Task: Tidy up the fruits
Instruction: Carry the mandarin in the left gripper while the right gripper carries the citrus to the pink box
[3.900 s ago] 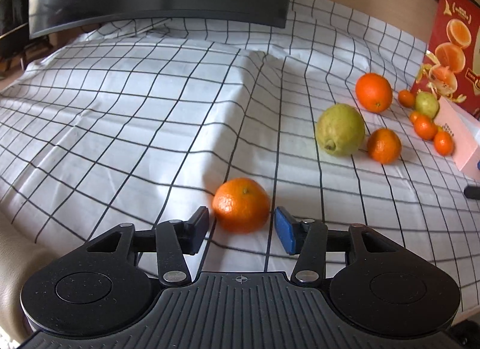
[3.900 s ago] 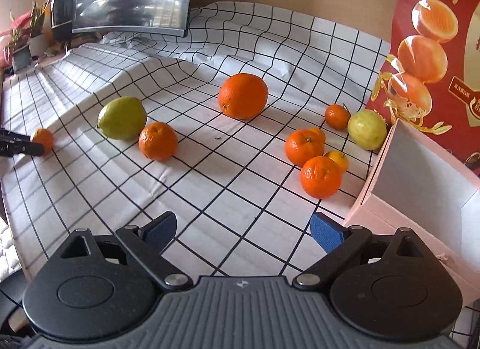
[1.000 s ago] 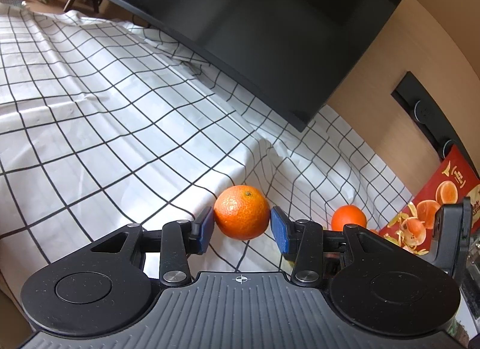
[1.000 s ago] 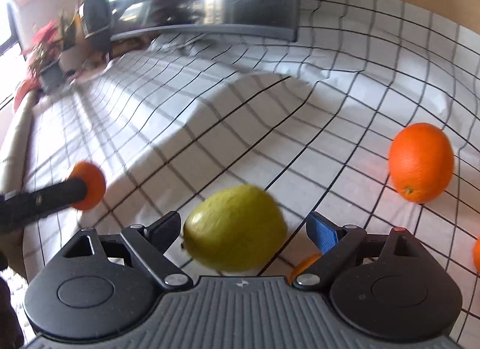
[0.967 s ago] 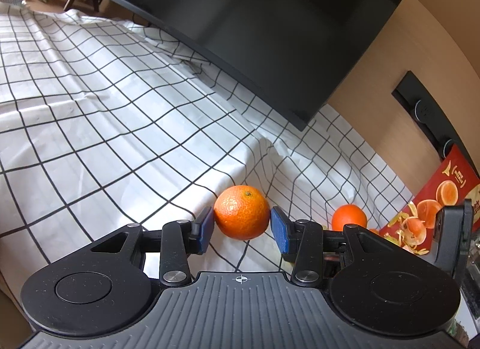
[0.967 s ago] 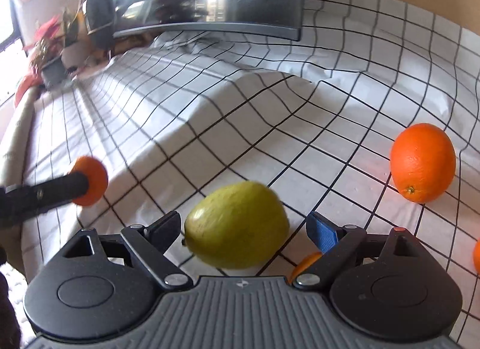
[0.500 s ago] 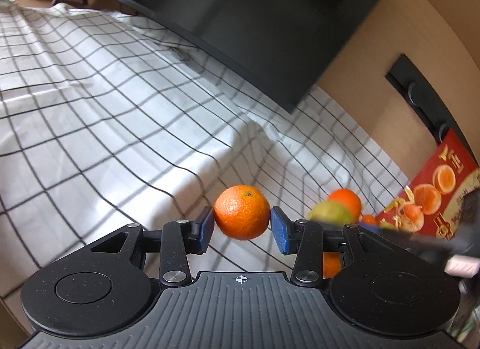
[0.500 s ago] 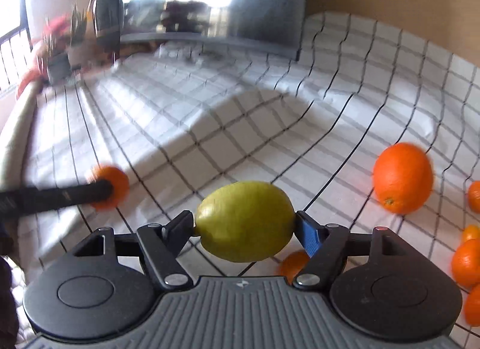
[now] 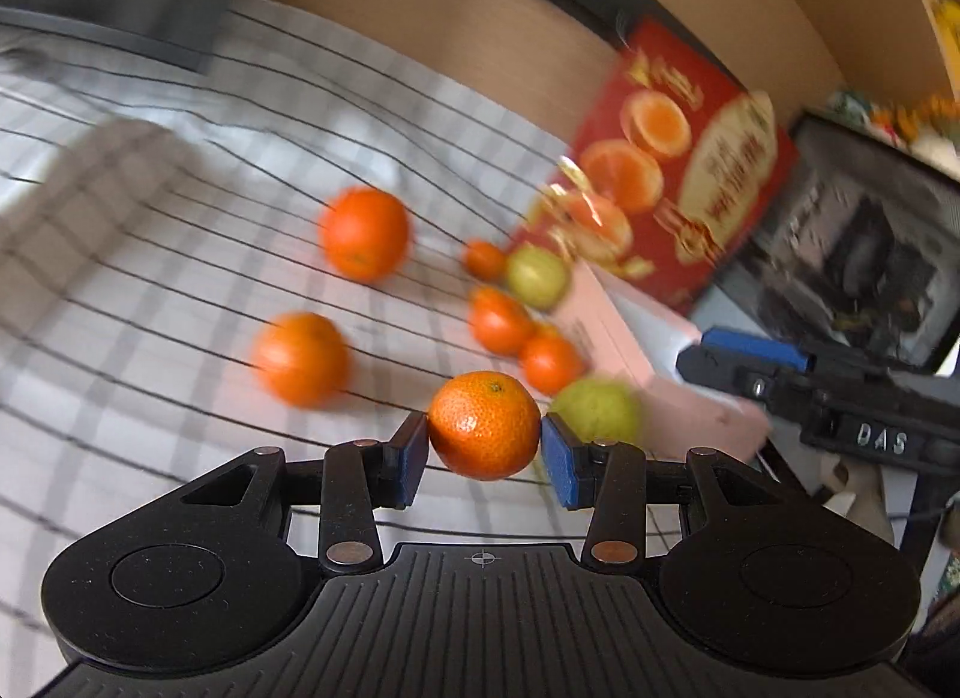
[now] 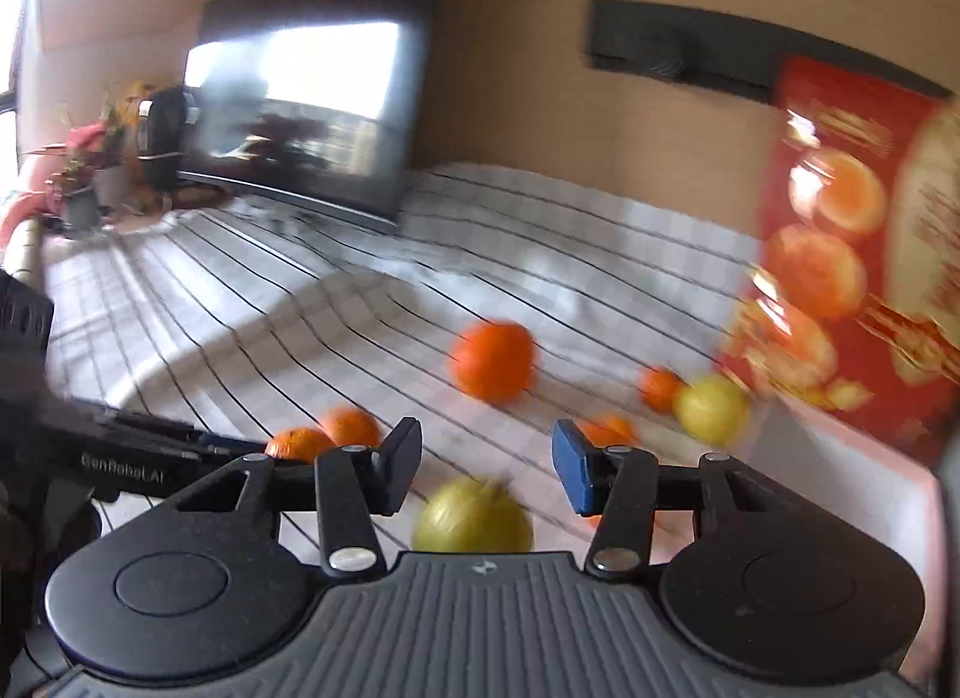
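Up front in the left wrist view, the left gripper (image 9: 483, 454) pinches a mandarin (image 9: 485, 425) between its blue pads (image 9: 559, 469), fruit held up off the checked cloth (image 9: 120, 302); bkgd is motion-blurred. Just behind the right pad sits a green lemon (image 9: 597, 411), partly hidden. Farther back on the cloth: a big orange (image 9: 365, 233), a 2nd mandarin (image 9: 300, 358) nearer & to the left, then a cluster of small oranges (image 9: 501, 320) w/ a 2nd green fruit (image 9: 536, 276) beside the pink box (image 9: 624, 338). Red fruit carton (image 9: 678, 182) stands behind the box. The right gripper (image 9: 744, 353) pokes in from the right edge, over the box area. Next, the right wrist view, also blurred: the right gripper (image 10: 486, 461) has its fingers spread apart w/ nothing between them; the green lemon (image 10: 473, 517) shows low, under the gap, close to the gripper body; can't tell if it rests on the cloth (image 10: 300, 308) or is in the air. Big orange (image 10: 493, 361) lies further out, another green fruit (image 10: 712, 407) & a small orange (image 10: 660, 388) near the red carton (image 10: 864, 254). At left the left gripper (image 10: 240, 446) reaches in, w/ the mandarin (image 10: 298, 443) at its tip & a 2nd mandarin (image 10: 351, 425) just behind. A dark monitor (image 10: 312, 116) stands at the back.
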Demonstrator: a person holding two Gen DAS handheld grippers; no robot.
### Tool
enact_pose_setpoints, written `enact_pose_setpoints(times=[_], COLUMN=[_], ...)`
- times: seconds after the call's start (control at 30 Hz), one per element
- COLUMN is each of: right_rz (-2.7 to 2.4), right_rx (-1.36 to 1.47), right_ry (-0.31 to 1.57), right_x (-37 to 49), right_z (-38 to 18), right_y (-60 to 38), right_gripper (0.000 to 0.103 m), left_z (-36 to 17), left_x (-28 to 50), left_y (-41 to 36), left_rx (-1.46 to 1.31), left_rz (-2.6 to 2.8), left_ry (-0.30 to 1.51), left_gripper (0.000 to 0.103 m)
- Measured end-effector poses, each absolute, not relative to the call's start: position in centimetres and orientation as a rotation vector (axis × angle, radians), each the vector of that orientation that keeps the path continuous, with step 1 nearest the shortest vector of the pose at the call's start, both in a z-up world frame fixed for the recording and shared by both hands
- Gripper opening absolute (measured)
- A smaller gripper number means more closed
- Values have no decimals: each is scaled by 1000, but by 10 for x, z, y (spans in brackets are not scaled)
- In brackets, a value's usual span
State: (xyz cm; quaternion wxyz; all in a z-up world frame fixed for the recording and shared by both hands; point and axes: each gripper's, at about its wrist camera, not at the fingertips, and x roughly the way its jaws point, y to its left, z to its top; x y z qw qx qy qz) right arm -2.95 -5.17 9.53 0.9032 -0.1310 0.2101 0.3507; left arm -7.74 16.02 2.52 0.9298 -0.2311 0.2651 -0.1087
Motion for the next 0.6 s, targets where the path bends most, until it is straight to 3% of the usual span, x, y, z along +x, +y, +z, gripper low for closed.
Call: enact_pose_setpoints(times=[0.23, 0.5, 0.6], right_rz=[692, 730, 709], right_rx=[-143, -182, -231], right_ry=[484, 430, 442], right_x=[-19, -18, -27], right_z=[36, 31, 29], right_y=[-94, -81, -83], right_gripper=[52, 50, 61], left_z=[18, 32, 26], left_x=[-66, -73, -78], left_y=[128, 138, 140], left_rx=[-481, -465, -459], left_rz=[-258, -246, -232], left_ry=[539, 503, 528], left_gripper=[46, 46, 46])
